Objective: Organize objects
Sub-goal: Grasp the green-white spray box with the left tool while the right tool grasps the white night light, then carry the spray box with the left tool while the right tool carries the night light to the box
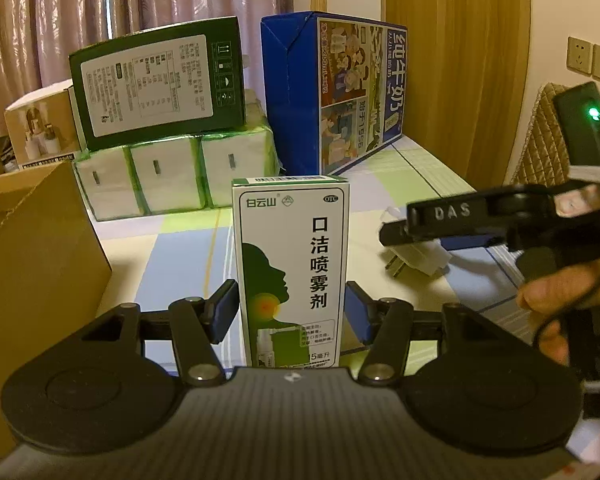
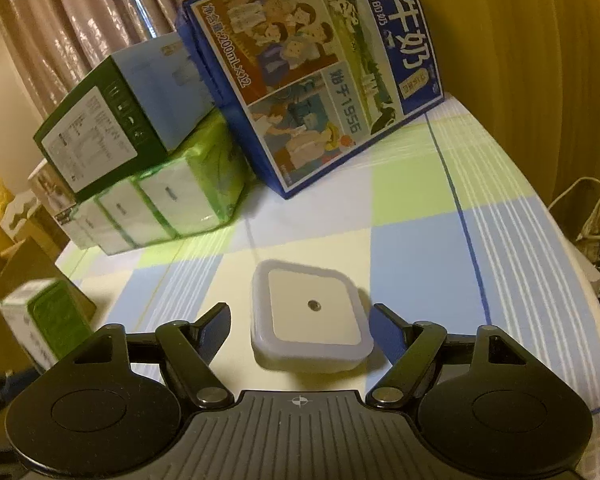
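A white and green spray box [image 1: 294, 264] stands upright between the blue pads [image 1: 225, 309] of my left gripper [image 1: 292, 308], and both pads press its sides. The same box shows blurred at the far left of the right wrist view [image 2: 40, 320]. A white square night light [image 2: 312, 316] lies flat on the checked tablecloth [image 2: 420, 220] between the fingers of my right gripper [image 2: 300, 312], which is open with a gap on either side. In the left wrist view, the right gripper [image 1: 400, 228] hovers just over the night light [image 1: 416, 260], whose plug prongs point left.
A blue milk carton box [image 1: 340, 92] stands at the back of the table. Left of it a dark green box [image 1: 156, 80] rests on wrapped tissue packs [image 1: 172, 184]. An open cardboard box [image 1: 32, 280] borders the left side. A quilted chair back [image 1: 548, 140] is at the right.
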